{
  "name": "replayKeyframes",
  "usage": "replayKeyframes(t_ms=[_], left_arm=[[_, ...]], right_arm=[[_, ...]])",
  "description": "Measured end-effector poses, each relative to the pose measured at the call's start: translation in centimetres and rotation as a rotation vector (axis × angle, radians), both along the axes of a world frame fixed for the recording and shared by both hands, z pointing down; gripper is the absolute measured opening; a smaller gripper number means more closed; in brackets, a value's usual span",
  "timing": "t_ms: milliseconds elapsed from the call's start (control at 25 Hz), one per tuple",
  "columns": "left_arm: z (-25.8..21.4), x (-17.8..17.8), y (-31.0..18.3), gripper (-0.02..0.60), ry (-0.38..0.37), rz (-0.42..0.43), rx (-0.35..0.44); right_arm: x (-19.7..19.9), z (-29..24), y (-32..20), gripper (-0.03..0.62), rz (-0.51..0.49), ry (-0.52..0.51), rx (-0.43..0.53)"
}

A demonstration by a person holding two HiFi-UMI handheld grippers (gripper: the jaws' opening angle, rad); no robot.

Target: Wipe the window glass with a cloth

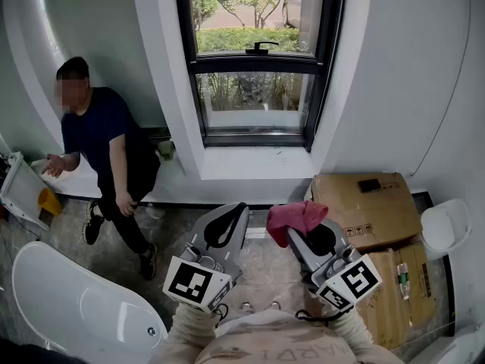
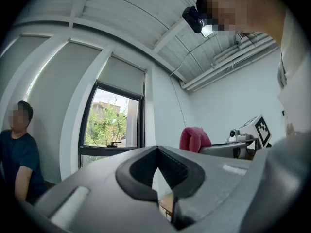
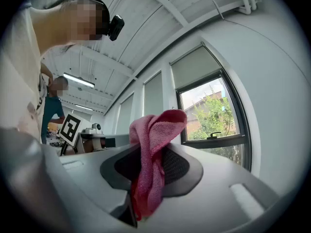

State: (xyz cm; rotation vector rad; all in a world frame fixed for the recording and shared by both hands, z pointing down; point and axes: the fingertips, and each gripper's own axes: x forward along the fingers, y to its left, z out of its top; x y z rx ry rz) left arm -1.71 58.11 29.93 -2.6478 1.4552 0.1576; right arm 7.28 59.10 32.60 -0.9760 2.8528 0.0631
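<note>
Cloth [image 3: 154, 130], pink, hangs pinched in the right claw [image 3: 146, 152]; left claw [image 2: 156, 150] is pressed together, empty, both held well short of the window [image 1: 254, 101].

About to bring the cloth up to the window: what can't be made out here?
Smears on the window glass: too small, all views.
Its top: cut off by the head view's upper edge.
Lower end of the pink cloth: buried between the jaws of the right gripper, right gripper view.

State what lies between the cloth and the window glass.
Only the bare white sill; the head view shows nothing else between cloth and glass.
</note>
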Motion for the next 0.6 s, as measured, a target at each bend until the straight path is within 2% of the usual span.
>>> replayKeyframes(t_ms=[320,600], left_arm=[[-0.2,-0.2,-0.3,0.000,0.001,0.017,0.021],[-0.6,-2.2,-1.2,0.000,-0.002,0.005,0.033]], right_arm=[[-0.4,0.1,-0.4,0.124,-0.004,-0.009,0.008],[-2.6,-0.2,-1.5,0.126,-0.018,-0.012,0.000]])
